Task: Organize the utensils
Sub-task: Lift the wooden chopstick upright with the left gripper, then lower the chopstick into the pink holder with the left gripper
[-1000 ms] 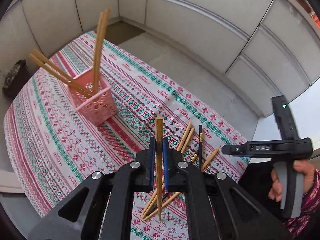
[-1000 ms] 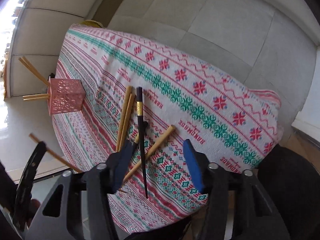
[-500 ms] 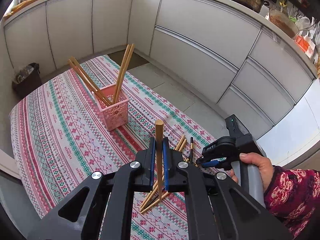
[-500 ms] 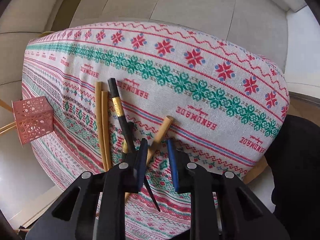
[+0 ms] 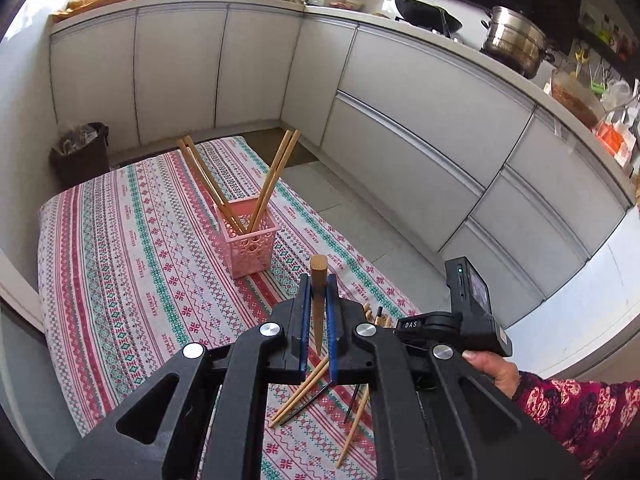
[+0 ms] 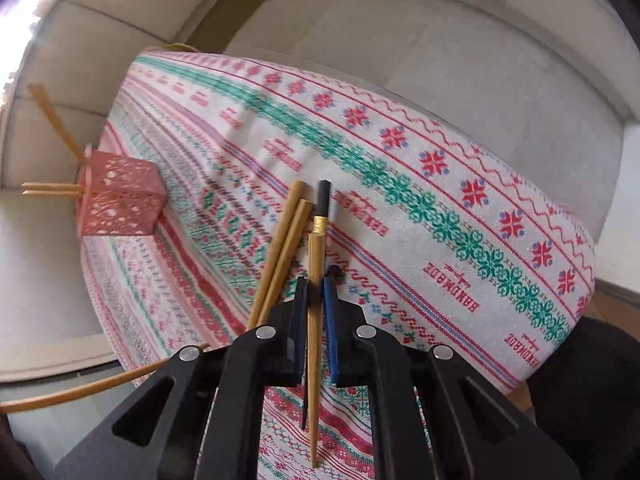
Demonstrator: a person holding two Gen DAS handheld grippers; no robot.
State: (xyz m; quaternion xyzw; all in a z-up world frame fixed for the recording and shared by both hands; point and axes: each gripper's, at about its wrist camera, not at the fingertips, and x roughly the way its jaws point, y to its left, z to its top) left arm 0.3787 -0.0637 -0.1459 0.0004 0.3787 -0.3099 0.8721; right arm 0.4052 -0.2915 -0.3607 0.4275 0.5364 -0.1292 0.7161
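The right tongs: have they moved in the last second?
Yes. The right tongs dropped toward the tablecloth and closed on a bamboo chopstick that lay beside the black chopstick.

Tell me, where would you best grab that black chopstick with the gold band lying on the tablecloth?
Probably the thick upper part of the black chopstick, near its gold band. It lies flat on the tablecloth, so come from straight above, gripper fingers on either side of its length. One snag: two bamboo chopsticks lie close along one side. Both the right gripper and left gripper already hold a bamboo chopstick.
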